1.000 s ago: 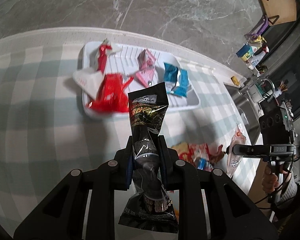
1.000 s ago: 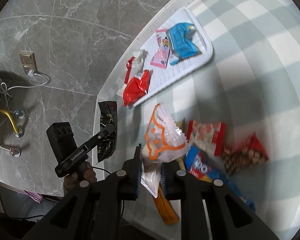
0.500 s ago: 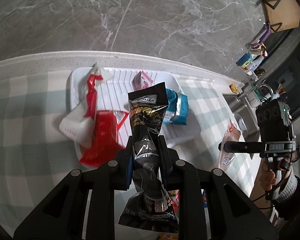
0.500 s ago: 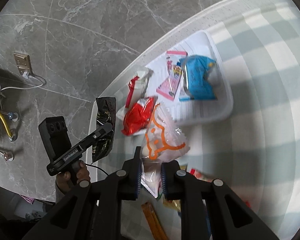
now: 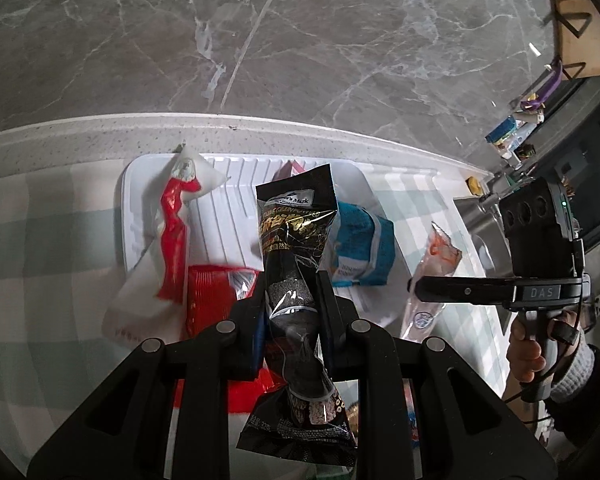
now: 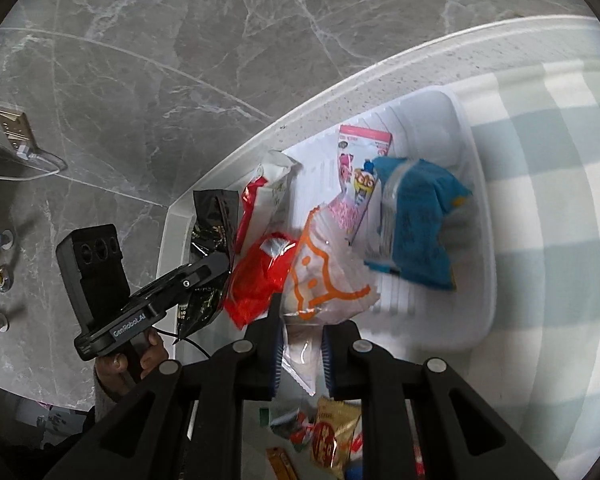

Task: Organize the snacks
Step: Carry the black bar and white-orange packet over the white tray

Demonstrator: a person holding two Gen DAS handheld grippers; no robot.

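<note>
Holding snacks above the white tray (image 5: 235, 184): left tongs (image 5: 291, 300) clench a black packet (image 5: 293, 216), right tongs (image 6: 300, 344) a clear pouch (image 6: 324, 276); four packets sit inside, more wait on the counter (image 6: 560, 200).

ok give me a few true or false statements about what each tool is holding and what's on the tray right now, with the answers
1. The left tool is shut on a black snack packet. True.
2. The right tool is empty. False: it grips a clear packet with orange print.
3. A blue packet lies on the white tray. True.
4. The tray holds nothing red. False: a red packet lies on it, beside a white and red one.
5. The tray sits on a checked cloth. True.
6. Both held packets already lie flat on the tray. False: both are still in the tools, above it.
</note>
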